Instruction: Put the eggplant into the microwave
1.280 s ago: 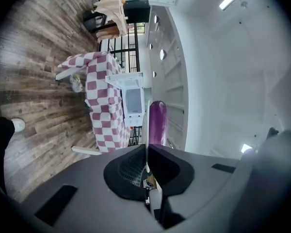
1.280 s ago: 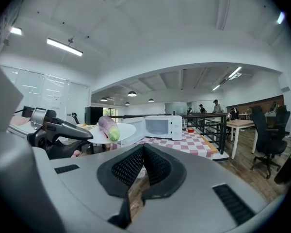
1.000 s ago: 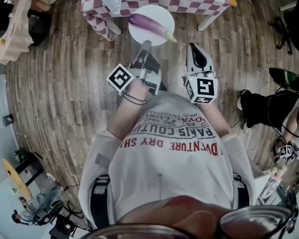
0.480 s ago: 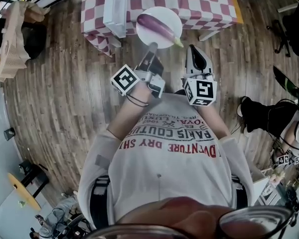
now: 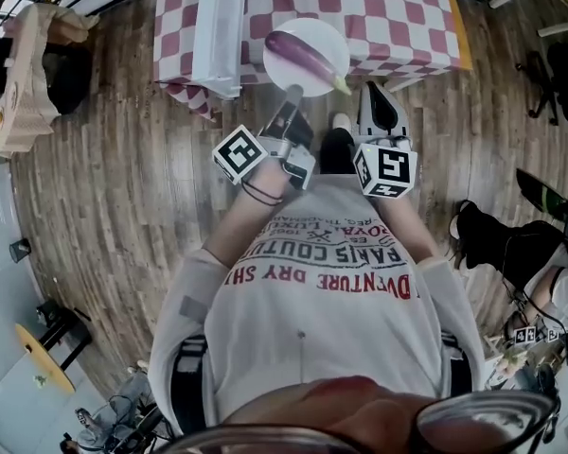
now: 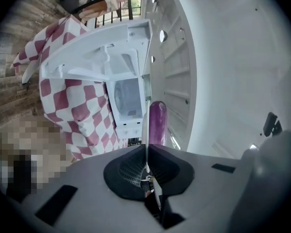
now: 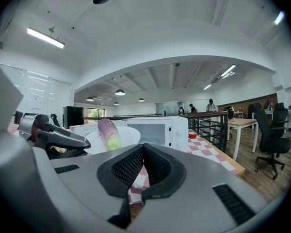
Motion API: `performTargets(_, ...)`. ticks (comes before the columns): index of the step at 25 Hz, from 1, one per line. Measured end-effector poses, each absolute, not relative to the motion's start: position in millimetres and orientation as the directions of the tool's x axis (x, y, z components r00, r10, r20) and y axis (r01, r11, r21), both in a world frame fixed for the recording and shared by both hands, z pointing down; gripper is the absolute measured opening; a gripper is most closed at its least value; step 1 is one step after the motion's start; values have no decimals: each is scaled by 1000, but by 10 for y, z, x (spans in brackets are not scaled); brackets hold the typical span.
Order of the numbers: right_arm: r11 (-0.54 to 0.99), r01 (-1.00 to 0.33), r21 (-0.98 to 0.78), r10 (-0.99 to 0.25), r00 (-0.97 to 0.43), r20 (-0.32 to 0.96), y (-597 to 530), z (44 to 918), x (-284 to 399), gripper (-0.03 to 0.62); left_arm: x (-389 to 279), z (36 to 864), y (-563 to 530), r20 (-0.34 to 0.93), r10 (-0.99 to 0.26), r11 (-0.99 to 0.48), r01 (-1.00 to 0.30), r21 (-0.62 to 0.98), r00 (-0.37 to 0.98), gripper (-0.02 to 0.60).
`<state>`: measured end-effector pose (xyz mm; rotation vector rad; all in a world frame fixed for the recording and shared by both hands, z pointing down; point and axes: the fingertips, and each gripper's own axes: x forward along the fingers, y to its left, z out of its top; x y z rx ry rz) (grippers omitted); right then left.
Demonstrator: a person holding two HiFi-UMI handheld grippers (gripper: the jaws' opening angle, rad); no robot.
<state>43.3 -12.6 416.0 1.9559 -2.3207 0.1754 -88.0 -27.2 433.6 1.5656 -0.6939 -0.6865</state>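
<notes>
Head view, left gripper (image 5: 291,95) clamped on plate (image 5: 328,34) rim, eggplant (image 5: 307,57) aboard, beside open microwave door (image 5: 218,36); right gripper (image 5: 376,97) closed, empty

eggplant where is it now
Top centre of the head view: the eggplant lies on a white plate that the left gripper holds by its rim, over the checkered table's edge.

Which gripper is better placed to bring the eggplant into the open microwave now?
Left. The left gripper clamps the plate carrying the eggplant, facing the open microwave; the right gripper holds nothing.
</notes>
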Motion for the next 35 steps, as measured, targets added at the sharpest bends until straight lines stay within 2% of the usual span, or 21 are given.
performTargets(6, 230, -972, -40, -963, -233, 134, -918, 4121, 662, 25, -732, 4300, -1004, -14, -813, -89, -101, 991, 583, 35)
performTargets(12, 318, -948, -33, -940, -319, 120, -1732, 4039, 846, 25, -587, 4319, -1687, 2, -865, -56, -99, 994, 503, 35)
performTargets(16, 377, -925, -46, -915, -379, 139, -2199, 4128, 990, 25, -515, 4457, -2031, 45, -900, -15, -134, 991, 433, 35)
performTargets(22, 448, -893, -45, -876, -448, 178, -2746, 4276, 1138, 25, -407, 4657, -2499, 81, -932, 43, -115, 992, 353, 35)
performTargets(35, 508, -859, -61, -818, -503, 278, -3235, 4761, 1012, 25, -394, 5115, -2987, 180, -928, 150, -115, 982, 327, 35)
